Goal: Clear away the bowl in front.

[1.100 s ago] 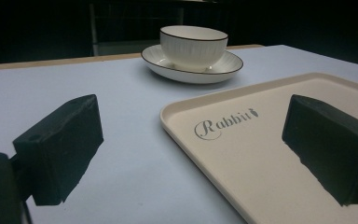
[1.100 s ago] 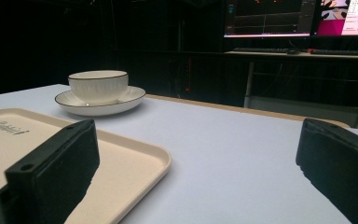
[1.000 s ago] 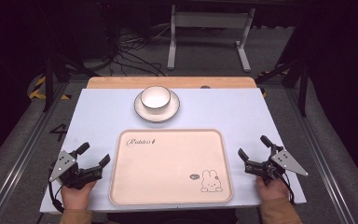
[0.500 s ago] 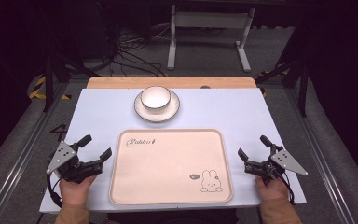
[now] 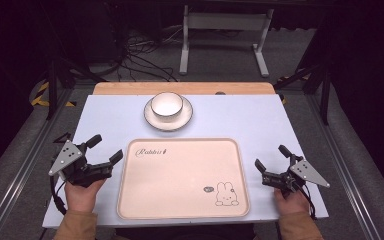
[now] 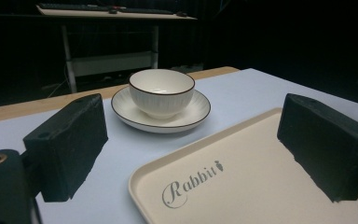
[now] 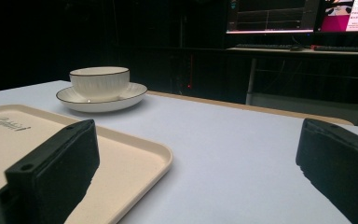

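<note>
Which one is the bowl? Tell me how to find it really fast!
Start at the big cream tray with the bunny picture, lying on the pale blue table. Look just past the tray's far edge: there a round white saucer sits. The bowl stands on it, white with ribbed sides and a thin dark rim, the only deep dish there.

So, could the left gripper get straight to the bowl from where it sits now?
Probably yes. The left gripper is open beside the tray, and only bare table lies between it and the bowl on its saucer.
</note>
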Motion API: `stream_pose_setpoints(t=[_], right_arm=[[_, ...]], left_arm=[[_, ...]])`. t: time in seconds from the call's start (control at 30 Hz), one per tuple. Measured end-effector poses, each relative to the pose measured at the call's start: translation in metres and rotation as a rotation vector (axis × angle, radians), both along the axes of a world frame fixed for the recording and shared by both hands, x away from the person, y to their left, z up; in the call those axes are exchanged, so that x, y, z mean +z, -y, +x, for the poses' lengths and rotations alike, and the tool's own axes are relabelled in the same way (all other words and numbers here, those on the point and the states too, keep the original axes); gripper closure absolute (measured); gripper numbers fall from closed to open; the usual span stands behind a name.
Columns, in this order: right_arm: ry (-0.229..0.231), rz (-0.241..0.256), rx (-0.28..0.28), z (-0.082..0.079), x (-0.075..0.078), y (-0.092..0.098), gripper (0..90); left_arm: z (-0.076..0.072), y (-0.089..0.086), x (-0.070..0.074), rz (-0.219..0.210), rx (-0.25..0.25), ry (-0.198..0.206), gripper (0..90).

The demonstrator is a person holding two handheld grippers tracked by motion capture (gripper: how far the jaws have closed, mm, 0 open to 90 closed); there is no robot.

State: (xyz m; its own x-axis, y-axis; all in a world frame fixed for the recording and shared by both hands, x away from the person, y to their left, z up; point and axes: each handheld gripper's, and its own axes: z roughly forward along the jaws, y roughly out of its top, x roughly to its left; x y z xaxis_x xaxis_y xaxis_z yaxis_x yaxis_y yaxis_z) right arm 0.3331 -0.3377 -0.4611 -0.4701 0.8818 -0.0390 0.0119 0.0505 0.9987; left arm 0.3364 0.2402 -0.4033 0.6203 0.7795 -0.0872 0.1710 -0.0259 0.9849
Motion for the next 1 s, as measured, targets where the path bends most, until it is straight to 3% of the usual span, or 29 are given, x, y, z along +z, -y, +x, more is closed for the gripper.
stream_pose_setpoints(t=[0.2, 0.3, 0.5, 0.6, 0.7, 0.8, 1.0], right_arm=[[0.003, 0.0, -0.001, 0.0, 0.0, 0.0, 0.1], [0.003, 0.0, -0.001, 0.0, 0.0, 0.0, 0.1], [0.004, 0.0, -0.001, 0.0, 0.0, 0.0, 0.1], [0.005, 0.002, -0.001, 0.0, 0.0, 0.0, 0.1], [0.005, 0.001, -0.002, -0.001, 0.0, 0.0, 0.1], [0.005, 0.002, -0.001, -0.001, 0.0, 0.0, 0.1], [0.006, 0.002, -0.001, -0.001, 0.0, 0.0, 0.1]], left_arm=[[0.015, 0.01, 0.007, 0.0, -0.013, 0.01, 9.6], [0.028, 0.015, 0.011, 0.008, -0.02, -0.018, 9.7], [0.053, 0.026, 0.011, 0.033, -0.028, -0.038, 9.4], [0.063, 0.029, 0.011, 0.023, -0.023, -0.034, 9.0], [0.074, 0.03, 0.013, 0.037, -0.023, -0.057, 8.2], [0.084, 0.028, 0.015, -0.006, -0.024, -0.06, 7.6], [0.103, 0.03, 0.018, -0.027, -0.024, -0.069, 6.4]])
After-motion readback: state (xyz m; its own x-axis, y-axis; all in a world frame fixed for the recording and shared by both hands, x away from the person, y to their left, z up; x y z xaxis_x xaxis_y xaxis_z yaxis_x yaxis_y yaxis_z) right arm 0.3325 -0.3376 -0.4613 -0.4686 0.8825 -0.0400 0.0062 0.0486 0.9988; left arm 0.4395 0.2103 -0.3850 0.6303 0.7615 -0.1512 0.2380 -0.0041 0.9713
